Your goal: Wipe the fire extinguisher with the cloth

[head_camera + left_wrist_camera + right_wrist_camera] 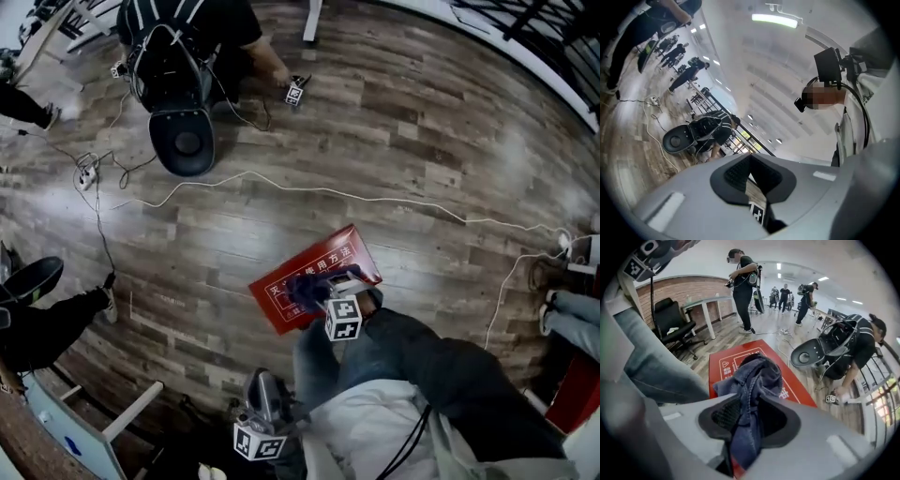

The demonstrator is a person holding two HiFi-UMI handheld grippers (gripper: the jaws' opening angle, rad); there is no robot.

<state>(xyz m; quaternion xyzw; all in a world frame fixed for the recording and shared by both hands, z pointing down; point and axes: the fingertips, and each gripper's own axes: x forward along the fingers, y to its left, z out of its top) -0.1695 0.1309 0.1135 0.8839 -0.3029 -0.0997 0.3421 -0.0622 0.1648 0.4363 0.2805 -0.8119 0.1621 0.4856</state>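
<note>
A flat red fire extinguisher box [277, 292] with white print lies on the wooden floor in front of my knees; the right gripper view shows it as well [725, 363]. A crumpled dark blue cloth [309, 285] rests on its near part. My right gripper [325, 296] points steeply down at it, and the cloth [758, 376] runs between its jaws and fills the gap, so the pads are shut on it. My left gripper [265, 382] hangs low by my left leg, away from the box. Its jaws [750, 166] are nearly together, with nothing between them.
A white cable [309, 190] snakes across the floor beyond the box. A crouching person [187, 37] works at a black round-based device [185, 141] at the back. Another person's leg [56, 319] is at left, shoes [553, 309] at right. A desk and an office chair [670, 322] stand behind.
</note>
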